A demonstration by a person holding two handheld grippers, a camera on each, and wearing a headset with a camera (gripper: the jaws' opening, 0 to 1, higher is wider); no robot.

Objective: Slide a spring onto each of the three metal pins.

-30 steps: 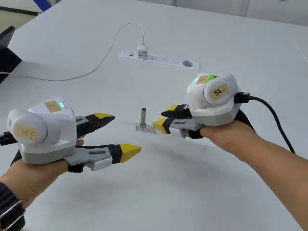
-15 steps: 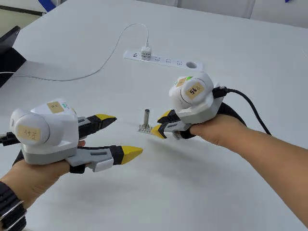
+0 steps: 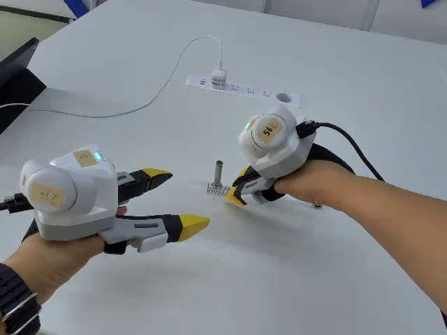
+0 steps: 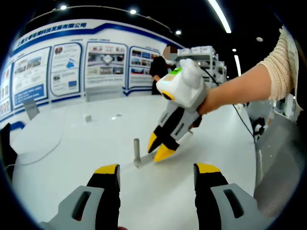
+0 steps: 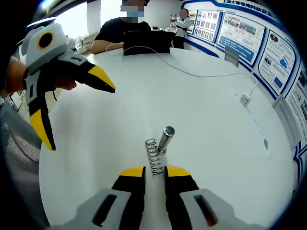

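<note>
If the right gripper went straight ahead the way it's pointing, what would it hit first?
The spring, most likely. It lies flat directly ahead of the right gripper, its near end at the narrowly parted jaw tips. The upright metal pin stands just beyond it.

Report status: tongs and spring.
Left tongs open. Right tongs nearly shut around end of small coiled metal spring, grip unconfirmed. Spring flat on white table beside upright silver metal pin. Nothing blocking.
</note>
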